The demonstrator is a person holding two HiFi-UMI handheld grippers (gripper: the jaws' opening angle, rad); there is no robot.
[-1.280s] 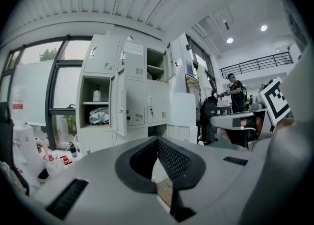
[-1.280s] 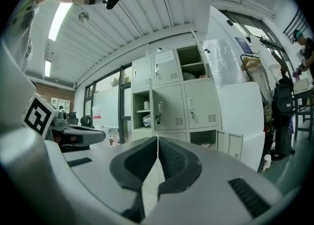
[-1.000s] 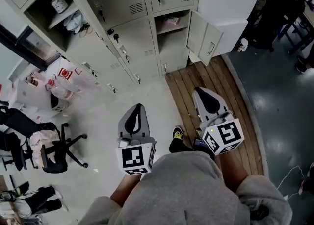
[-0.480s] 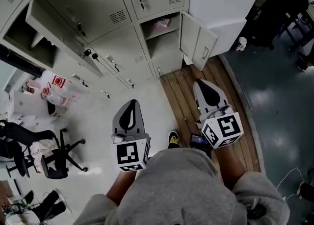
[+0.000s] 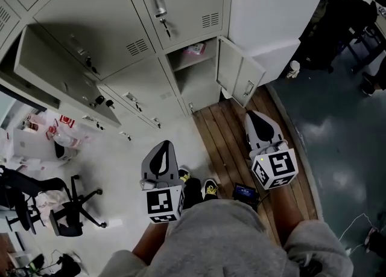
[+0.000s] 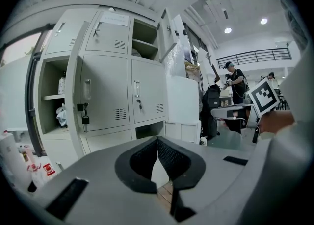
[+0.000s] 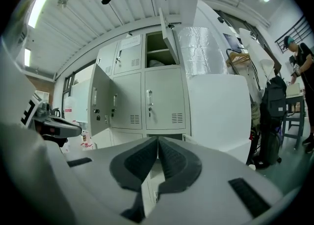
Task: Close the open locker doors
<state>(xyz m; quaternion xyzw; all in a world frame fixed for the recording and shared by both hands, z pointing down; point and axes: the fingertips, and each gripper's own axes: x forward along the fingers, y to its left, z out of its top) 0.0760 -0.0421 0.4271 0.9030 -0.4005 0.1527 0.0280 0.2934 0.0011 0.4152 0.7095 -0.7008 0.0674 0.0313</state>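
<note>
Grey top locker door (image 7: 168,33) open, outside head view.

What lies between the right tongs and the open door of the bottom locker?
Only bare wooden floor planks. Nothing stands between the right tongs and the open bottom door. The head view shows this.
</note>
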